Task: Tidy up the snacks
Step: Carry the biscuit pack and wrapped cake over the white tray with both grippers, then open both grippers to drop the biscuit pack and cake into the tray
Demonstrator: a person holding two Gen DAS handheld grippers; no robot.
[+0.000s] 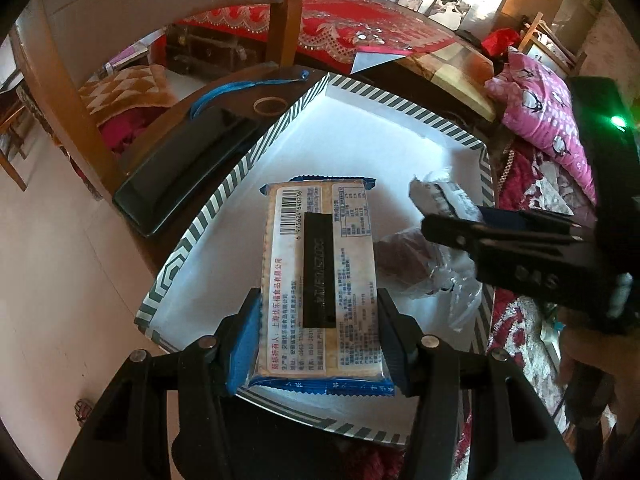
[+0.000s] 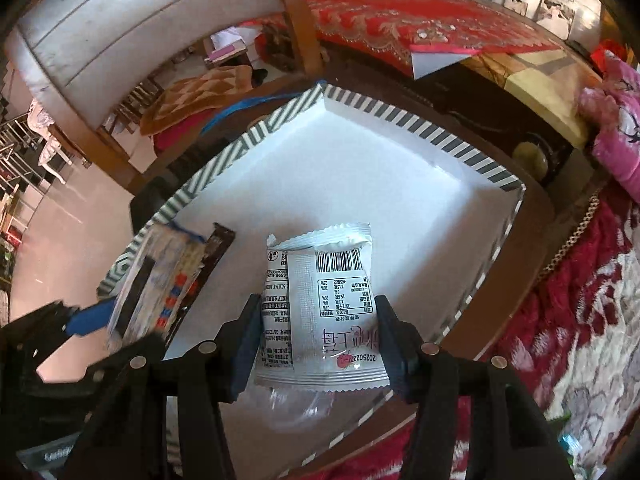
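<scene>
Snacks, two packets, each pinched in its own claw above one white tray. Left wrist view, nearest: left gripper [image 1: 318, 344] clamps a long cracker packet [image 1: 318, 276] by its two long edges, blue pads pressed against the wrapper; back label up, barcode at the far end, blue crimped seams at both ends. Packet points away from the camera, over the tray's white floor; whether its far end touches the floor I cannot tell. Just to its right, a crumpled clear wrapper [image 1: 432, 276] with something dark inside lies on the tray floor. Right gripper [image 1: 448, 216] enters from the right edge above that wrapper, a silvery packet in its jaws. Right wrist view, nearest: right gripper [image 2: 318, 344] pinches a white snack packet [image 2: 320, 304] across its width, barcode and nutrition table facing up, pink print near the fingers. Clear plastic shows beneath it. To the left, the left gripper and cracker packet [image 2: 156, 276] hang over the tray's left side. Tray [image 2: 400, 196], shallow, grey-and-white striped rim, sits on a dark table. Beyond it: a black flat device [image 1: 180, 164] beside the tray, a blue cord [image 1: 240, 88], a chair back [image 2: 140, 20], red embroidered cloth [image 2: 400, 8].
</scene>
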